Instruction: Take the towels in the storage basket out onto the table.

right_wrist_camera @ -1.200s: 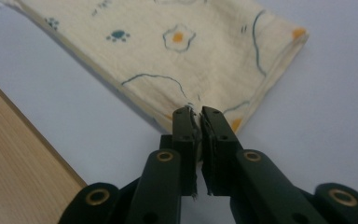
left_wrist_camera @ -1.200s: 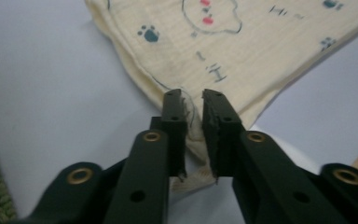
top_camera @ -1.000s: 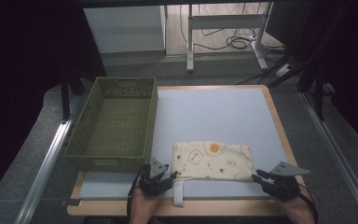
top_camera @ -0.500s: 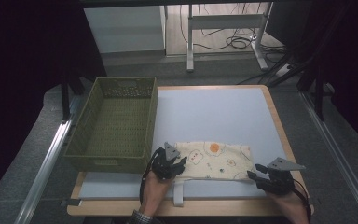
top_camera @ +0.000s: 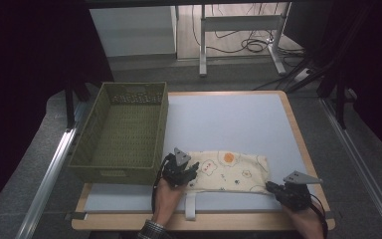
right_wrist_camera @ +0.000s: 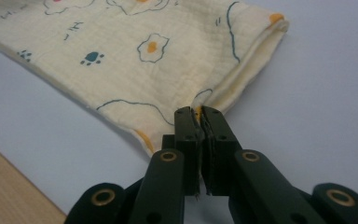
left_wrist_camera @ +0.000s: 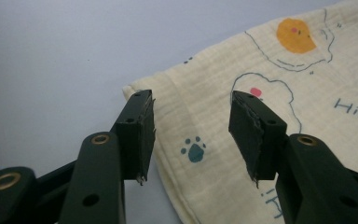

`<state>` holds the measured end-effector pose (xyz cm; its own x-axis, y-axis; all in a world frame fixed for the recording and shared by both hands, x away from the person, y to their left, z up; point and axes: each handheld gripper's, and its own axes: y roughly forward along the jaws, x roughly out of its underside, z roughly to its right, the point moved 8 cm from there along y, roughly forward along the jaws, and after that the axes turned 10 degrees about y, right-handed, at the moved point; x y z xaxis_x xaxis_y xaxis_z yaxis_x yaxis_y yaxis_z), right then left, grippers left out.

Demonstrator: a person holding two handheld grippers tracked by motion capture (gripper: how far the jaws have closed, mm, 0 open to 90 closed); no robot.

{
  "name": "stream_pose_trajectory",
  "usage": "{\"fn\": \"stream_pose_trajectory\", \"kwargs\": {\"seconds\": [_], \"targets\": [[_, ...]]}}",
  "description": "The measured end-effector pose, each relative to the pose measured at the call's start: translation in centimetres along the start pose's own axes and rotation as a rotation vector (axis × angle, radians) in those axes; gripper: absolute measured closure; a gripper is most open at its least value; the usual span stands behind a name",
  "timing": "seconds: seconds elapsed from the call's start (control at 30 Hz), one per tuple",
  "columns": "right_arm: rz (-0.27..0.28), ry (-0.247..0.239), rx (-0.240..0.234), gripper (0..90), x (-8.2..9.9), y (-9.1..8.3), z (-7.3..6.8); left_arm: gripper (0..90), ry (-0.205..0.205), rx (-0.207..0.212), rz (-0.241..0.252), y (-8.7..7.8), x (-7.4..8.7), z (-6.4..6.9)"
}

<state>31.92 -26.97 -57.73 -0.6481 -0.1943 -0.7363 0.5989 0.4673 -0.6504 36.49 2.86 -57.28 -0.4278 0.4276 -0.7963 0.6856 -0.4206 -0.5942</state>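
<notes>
A cream cloth [top_camera: 231, 172] printed with eggs and paw marks lies folded on the pale blue tabletop [top_camera: 229, 119] near the front edge. My left gripper [top_camera: 190, 172] is over the cloth's left end. In the left gripper view the cloth [left_wrist_camera: 205, 112] lies under the gap of this gripper [left_wrist_camera: 191, 105]; its jaws are open, have just been opening a little, and do not press on the fabric. My right gripper [top_camera: 270, 187] is at the cloth's near right corner. In the right gripper view this gripper [right_wrist_camera: 198, 112] is shut on the folded corner of the cloth [right_wrist_camera: 144, 46].
An olive woven basket [top_camera: 124, 129] stands on the table's left side, close to the left gripper. A white strap [top_camera: 190, 206] hangs over the wooden front edge. Beyond the cloth lies bare blue tabletop. Past the table are desk legs and cables on the floor.
The left hand has moved forward and right from the table's front edge onto the cloth's left end. The right gripper's jaws have closed on the cloth's corner.
</notes>
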Motion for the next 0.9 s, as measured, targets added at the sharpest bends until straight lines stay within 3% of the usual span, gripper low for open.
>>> {"fn": "stream_pose_trajectory", "kwargs": {"seconds": [0.17, 0.4, 0.53, 0.67, 0.8, 0.9], "targets": [[0.006, 0.009, 0.037, 86.4, -1.0, -0.1, 1.4, 49.6, -0.003, 0.001, 0.012, -0.1, -0.3, 0.0], [0.029, 0.012, 0.103, 86.2, -3.7, 0.0, 5.0, 49.6, -0.016, 0.003, 0.017, 0.4, -0.6, -0.1], [-0.002, 0.016, 0.119, 85.7, -4.2, 0.8, 6.5, 53.0, -0.025, 0.016, 0.011, 0.8, -0.5, -0.1], [-0.003, 0.027, 0.108, 80.5, -4.0, 1.1, 6.8, 57.8, -0.043, 0.035, -0.001, 1.3, -0.2, -0.3], [0.037, 0.017, 0.116, 69.3, -4.4, -0.1, 6.5, 59.1, -0.077, 0.061, 0.022, 1.5, -0.6, -0.5], [0.052, 0.012, 0.112, 65.0, -4.7, -1.0, 6.2, 59.0, -0.075, 0.073, 0.028, 1.6, -1.1, -0.3]]}}
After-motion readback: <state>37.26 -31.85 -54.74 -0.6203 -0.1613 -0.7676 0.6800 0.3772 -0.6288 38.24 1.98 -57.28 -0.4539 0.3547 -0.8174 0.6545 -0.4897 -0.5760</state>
